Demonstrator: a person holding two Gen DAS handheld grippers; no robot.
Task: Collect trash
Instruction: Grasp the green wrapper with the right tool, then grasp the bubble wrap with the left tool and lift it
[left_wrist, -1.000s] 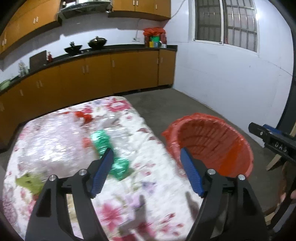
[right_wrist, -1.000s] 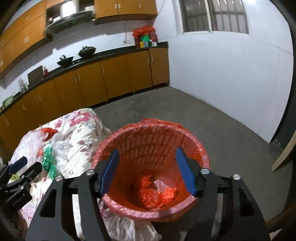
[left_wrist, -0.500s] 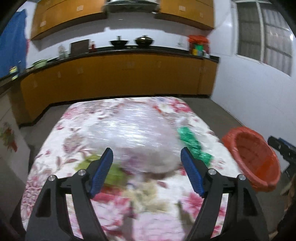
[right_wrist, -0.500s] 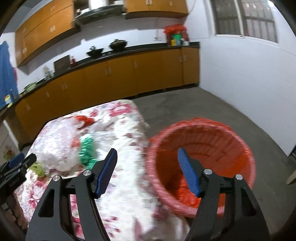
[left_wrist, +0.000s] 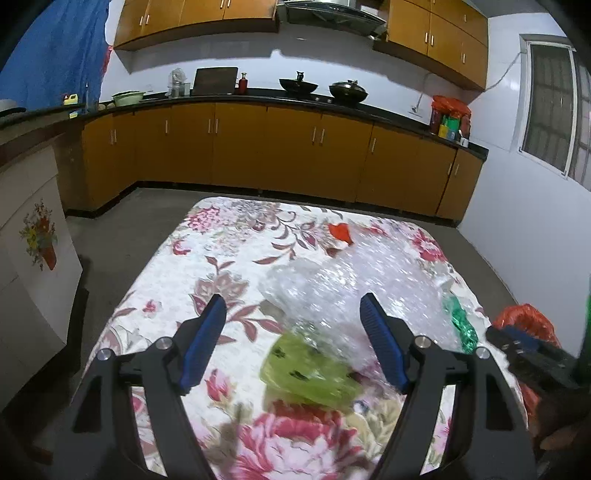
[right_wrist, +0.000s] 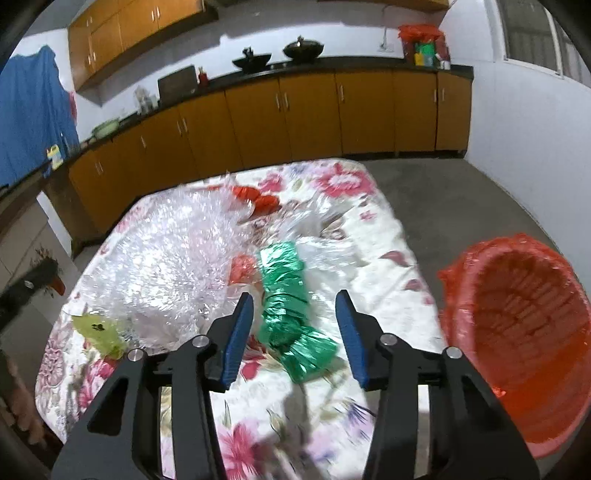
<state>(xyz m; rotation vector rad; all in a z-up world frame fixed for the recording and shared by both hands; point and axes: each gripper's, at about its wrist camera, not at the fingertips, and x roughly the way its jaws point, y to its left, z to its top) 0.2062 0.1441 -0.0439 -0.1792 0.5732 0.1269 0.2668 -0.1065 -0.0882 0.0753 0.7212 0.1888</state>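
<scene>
Both the left gripper (left_wrist: 291, 341) and right gripper (right_wrist: 293, 334) are being held agape and empty above the floral table (right_wrist: 373, 236), presumably for pickup; green wrapper (right_wrist: 288, 299) is lying near the table's edge beside the red bin (right_wrist: 517, 332)

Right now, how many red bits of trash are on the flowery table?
3 that I can see: two red scraps at the table's far edge, one beside the green wrapper. The big clear plastic may hide more.

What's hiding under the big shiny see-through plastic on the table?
Under the clear plastic sheet something red shows through, and the flowery tablecloth too. One end of the yellow-green wrapper sticks out from its edge. The crinkles hide anything else beneath.
</scene>
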